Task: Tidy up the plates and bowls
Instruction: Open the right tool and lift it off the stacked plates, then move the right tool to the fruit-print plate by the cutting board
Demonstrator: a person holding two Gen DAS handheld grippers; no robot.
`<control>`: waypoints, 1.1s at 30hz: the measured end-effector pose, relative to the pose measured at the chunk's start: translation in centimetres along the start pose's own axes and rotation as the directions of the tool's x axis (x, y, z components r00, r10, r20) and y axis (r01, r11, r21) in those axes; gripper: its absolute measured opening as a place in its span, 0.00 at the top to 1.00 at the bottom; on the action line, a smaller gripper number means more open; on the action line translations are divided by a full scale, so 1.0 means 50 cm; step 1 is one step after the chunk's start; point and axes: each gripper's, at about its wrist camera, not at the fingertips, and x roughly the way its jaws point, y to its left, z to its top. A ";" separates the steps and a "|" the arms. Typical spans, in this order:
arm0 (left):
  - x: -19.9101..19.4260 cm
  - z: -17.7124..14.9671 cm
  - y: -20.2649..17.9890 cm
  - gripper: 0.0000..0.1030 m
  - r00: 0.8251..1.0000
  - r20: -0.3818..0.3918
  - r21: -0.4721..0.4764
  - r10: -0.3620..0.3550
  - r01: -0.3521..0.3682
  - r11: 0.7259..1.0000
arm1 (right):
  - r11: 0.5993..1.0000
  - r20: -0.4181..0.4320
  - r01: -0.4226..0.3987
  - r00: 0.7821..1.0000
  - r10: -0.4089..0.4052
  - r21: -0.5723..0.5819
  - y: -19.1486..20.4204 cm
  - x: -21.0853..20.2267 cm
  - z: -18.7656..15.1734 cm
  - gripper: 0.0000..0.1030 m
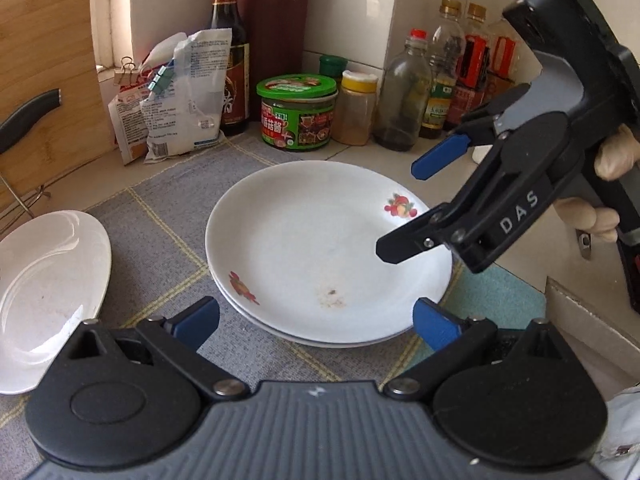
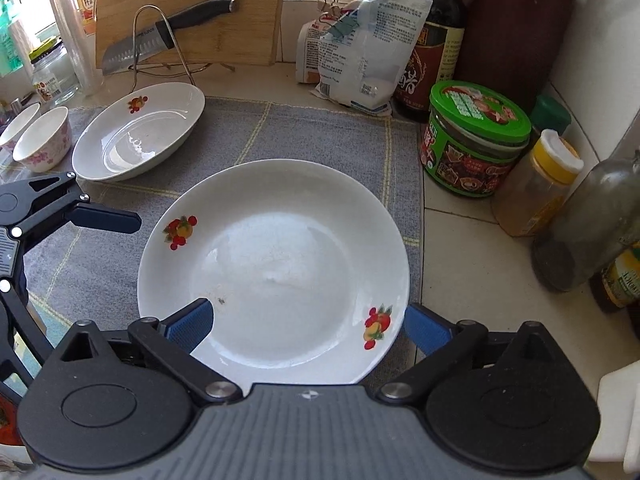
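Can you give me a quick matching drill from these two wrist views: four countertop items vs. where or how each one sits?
Items:
1. stacked plates
2. single plate
3. knife
4. green-lidded jar

Places or states:
A. resting on a wire stand in front of the cutting board
B. on the tile beside the yellow-lidded spice jar
C. centre of the grey mat, one on another
D. alone on the mat, next to the small bowls

Pairs: 1-C, 2-D, 3-A, 4-B
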 end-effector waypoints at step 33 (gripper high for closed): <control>-0.150 -0.054 -0.058 0.01 0.851 0.087 -0.315 0.518 -0.470 0.825 | 0.984 0.158 -0.143 0.975 0.158 -0.103 0.086 -0.017 0.038 0.00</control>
